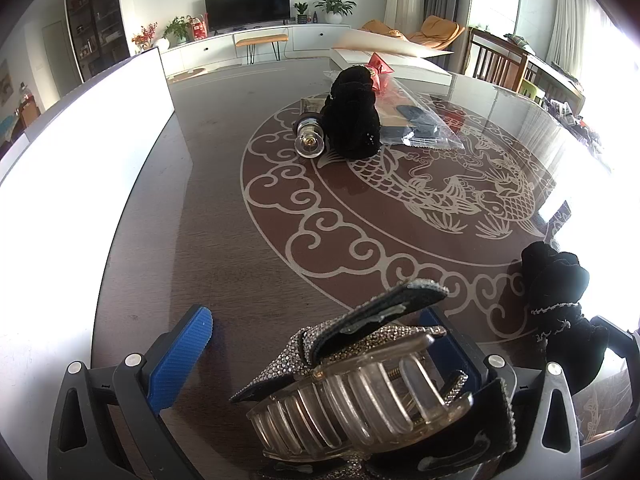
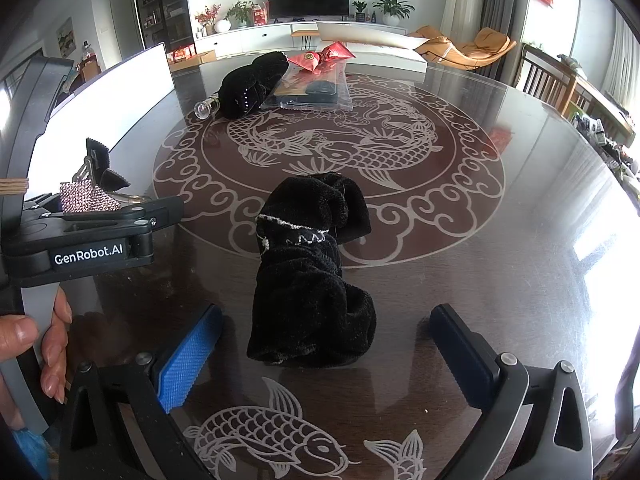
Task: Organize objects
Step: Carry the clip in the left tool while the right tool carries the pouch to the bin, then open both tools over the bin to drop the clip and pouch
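Note:
A clear claw hair clip with a rhinestone bow point(image 1: 360, 376) lies between the fingers of my left gripper point(image 1: 316, 316). It leans toward the right finger, and the blue left pad point(image 1: 180, 356) stands apart from it. In the right wrist view the clip point(image 2: 90, 198) shows above the left gripper's body point(image 2: 84, 240). My right gripper point(image 2: 326, 314) is wide open on either side of a crumpled black velvet cloth point(image 2: 312, 280) on the table, with neither pad touching it. That cloth point(image 1: 560, 304) also sits at the left wrist view's right edge.
On the patterned glass table point(image 2: 500, 260), further back, lie a second black velvet bundle point(image 2: 248, 88), a clear glass knob point(image 2: 204, 108), a plastic bag of dark items point(image 2: 312, 92) and a red pouch point(image 2: 320, 56). A white board point(image 2: 120, 92) stands left. A hand point(image 2: 32, 340) grips the left handle.

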### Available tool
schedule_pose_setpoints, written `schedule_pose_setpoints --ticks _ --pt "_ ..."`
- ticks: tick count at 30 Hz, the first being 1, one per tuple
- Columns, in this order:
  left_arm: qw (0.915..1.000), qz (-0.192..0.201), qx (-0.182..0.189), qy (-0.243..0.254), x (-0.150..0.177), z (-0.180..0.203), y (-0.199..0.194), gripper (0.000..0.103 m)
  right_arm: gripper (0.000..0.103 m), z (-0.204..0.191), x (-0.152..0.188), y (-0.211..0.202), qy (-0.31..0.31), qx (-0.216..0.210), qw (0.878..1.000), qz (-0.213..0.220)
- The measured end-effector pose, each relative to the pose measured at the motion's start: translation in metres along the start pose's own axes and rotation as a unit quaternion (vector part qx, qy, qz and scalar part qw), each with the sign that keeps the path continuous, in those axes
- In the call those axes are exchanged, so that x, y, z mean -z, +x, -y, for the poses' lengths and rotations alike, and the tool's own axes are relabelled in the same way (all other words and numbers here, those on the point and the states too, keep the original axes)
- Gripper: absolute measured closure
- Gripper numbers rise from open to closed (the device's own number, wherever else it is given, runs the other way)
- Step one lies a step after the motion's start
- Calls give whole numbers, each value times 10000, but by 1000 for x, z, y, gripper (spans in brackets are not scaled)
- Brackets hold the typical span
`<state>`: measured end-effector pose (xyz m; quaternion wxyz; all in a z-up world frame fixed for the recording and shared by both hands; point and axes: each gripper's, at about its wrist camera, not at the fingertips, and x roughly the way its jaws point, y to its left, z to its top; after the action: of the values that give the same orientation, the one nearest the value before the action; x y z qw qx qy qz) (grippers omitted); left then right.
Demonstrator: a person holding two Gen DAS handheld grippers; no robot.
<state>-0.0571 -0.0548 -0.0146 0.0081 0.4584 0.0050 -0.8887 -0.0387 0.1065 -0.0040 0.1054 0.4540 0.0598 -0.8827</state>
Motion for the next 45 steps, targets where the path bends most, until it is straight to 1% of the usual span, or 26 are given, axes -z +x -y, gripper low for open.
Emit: schedule_pose_setpoints --ticks 9,11,13,15,16,17,18,19,20,21,22,25,27,29,31,33,35,36,38,40,41,43,44,45 --pt "10000 -33 27 70 0 1 0 0 0 1 0 0 -27 -48 10000 -35" --pt "9996 -138 119 196 -2 0 1 0 0 1 1 -1 -27 -53 10000 -33" --pt "9986 -337 200 345 -1 -1 -1 0 0 1 1 -1 -34 -54 10000 -40" --pt "9982 -449 194 337 3 -4 -5 0 0 1 -1 -1 -91 -63 9998 -142" --pt "9983 -437 194 345 6 -5 -7 2 0 1 -4 0 -104 -83 9995 -300" --pt "9984 -345 218 388 9 -5 -11 9 0 2 -8 0 -58 -160 9991 -393" --pt "9985 -228 257 433 11 -4 -15 22 0 5 -12 -1 24 -325 9987 -384" --pt "9985 -145 271 464 12 -2 -17 31 11 7 -16 -2 93 -477 9983 -311" --pt "9984 -116 289 463 13 -2 -18 31 40 6 -20 -2 86 -568 9979 -289" --pt "9985 -84 318 440 14 -2 -19 31 52 4 -24 -1 14 -549 9980 -300" --pt "9985 -38 385 384 16 -3 -20 32 67 1 -27 0 -68 -529 9981 -296" --pt "9976 166 649 179 18 -6 -38 32 68 2 -30 -5 63 -741 9966 -353" --pt "9959 367 827 78 19 -11 -61 32 68 1 -32 -19 102 -739 9970 -197" --pt "9933 568 1008 -78 16 -18 -88 32 68 -1 -36 -38 211 -914 9956 -58" --pt "9899 737 1170 -301 11 -35 -118 32 68 -12 -46 -57 205 -1114 9935 85" --pt "9878 907 1169 -490 10 -58 -145 32 68 -33 -58 -77 93 -1412 9896 240" --pt "9882 1044 924 -631 10 -89 -169 31 68 -62 -70 -96 -82 -1801 9829 368" --pt "9890 1090 714 -693 11 -106 -178 31 68 -79 -75 -105 -169 -2038 9780 407" --pt "9909 1065 114 -818 14 -145 -190 31 68 -116 -85 -119 -380 -2515 9661 440" --pt "9893 985 -432 -988 21 -184 -194 31 68 -156 -92 -127 -624 -2978 9518 393" --pt "9878 840 -686 -1121 25 -205 -193 31 68 -177 -95 -128 -763 -3185 9443 326" --pt "9847 536 -963 -1351 33 -238 -185 30 67 -216 -99 -125 -1023 -3460 9324 194" --pt "9827 317 -1084 -1470 38 -254 -177 30 64 -233 -100 -121 -1166 -3529 9283 127" --pt "9803 25 -1187 -1577 44 -266 -167 30 60 -250 -99 -114 -1292 -3544 9261 29"
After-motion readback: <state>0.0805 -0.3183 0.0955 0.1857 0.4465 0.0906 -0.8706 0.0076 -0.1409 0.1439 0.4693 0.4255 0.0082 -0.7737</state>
